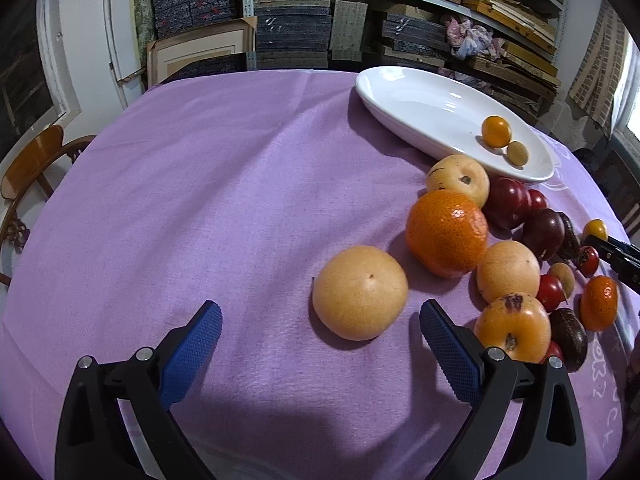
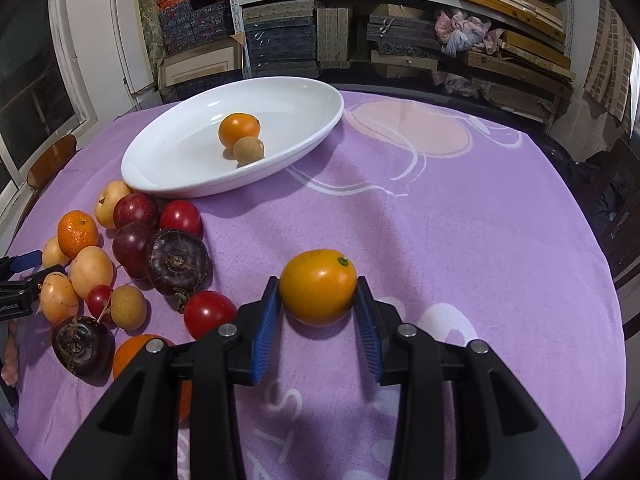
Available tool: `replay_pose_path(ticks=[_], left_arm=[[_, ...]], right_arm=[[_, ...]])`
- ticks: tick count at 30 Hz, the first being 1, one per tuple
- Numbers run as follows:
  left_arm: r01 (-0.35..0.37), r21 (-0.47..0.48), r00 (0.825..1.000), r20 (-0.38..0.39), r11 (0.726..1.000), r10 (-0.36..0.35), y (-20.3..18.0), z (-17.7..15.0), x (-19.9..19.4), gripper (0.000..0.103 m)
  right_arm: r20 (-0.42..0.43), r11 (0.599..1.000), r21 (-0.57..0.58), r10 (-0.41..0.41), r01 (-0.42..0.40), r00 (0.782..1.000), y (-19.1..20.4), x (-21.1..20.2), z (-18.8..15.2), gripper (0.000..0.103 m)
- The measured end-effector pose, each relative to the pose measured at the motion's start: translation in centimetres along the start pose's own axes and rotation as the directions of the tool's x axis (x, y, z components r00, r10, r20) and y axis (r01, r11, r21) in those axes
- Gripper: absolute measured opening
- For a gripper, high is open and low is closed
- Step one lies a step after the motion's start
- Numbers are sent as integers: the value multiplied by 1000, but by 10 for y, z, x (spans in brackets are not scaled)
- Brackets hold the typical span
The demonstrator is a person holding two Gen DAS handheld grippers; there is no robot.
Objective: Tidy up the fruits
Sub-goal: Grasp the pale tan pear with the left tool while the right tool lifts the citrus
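Right wrist view: right gripper [image 2: 317, 312] has its blue pads pinching a round yellow-orange tomato-like fruit [image 2: 317, 286] that sits on the purple tablecloth [image 2: 440, 220]. White oval ceramic dish [image 2: 168, 168] behind holds one orange fruit [image 2: 239, 130] touching a small tan longan [image 2: 249, 151]. Left gripper [image 1: 320, 320] jaws spread, nothing between, just short of a large tan round pear [image 1: 359, 292]; mixed fruit pile [image 1: 516, 248] on its right.
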State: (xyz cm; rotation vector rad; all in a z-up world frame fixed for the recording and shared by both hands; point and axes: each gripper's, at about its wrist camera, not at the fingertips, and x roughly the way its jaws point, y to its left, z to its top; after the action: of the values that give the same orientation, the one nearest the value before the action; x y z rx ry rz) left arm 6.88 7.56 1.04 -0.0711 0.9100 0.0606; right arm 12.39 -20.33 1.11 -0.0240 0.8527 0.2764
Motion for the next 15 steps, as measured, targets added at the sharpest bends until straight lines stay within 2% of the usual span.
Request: replay_pose_path(ticks=[1,3,4,5,9,10,13,15], left_arm=[[-2,3,1000,20,1000,2,-1,0,-3,99],[-1,13,999,43,1000,0,-2,-1,-6,87],[5,20,999,35,1000,-5,-4,-1,-5,75],[15,22,1000,22,1000,-16,-4,-1,-2,67],[29,22,999,31,999,-30,-4,-1,-3,53],[36,22,999,34,999,-36,-4,-1,-4,45],[51,14,998,46,999,-51,-2,-1,-6,44],[62,18,994,83,998,-64,-3,-2,-13,44]], right_arm=[[-1,1000,4,3,-3,1000,-1,0,0,37],[-3,1000,11,7,-7,1000,-2,0,-1,37],[-5,1000,12,8,-8,1000,-2,1,-1,37],[-5,1000,13,9,-9,1000,-2,0,-1,37],[-3,1000,12,7,-7,1000,-2,0,-1,37],[-1,1000,11,7,-7,1000,-2,0,-1,37],[7,1000,3,9,-9,1000,-1,-1,-2,37],[13,1000,0,12,-12,1000,0,-3,-3,37]])
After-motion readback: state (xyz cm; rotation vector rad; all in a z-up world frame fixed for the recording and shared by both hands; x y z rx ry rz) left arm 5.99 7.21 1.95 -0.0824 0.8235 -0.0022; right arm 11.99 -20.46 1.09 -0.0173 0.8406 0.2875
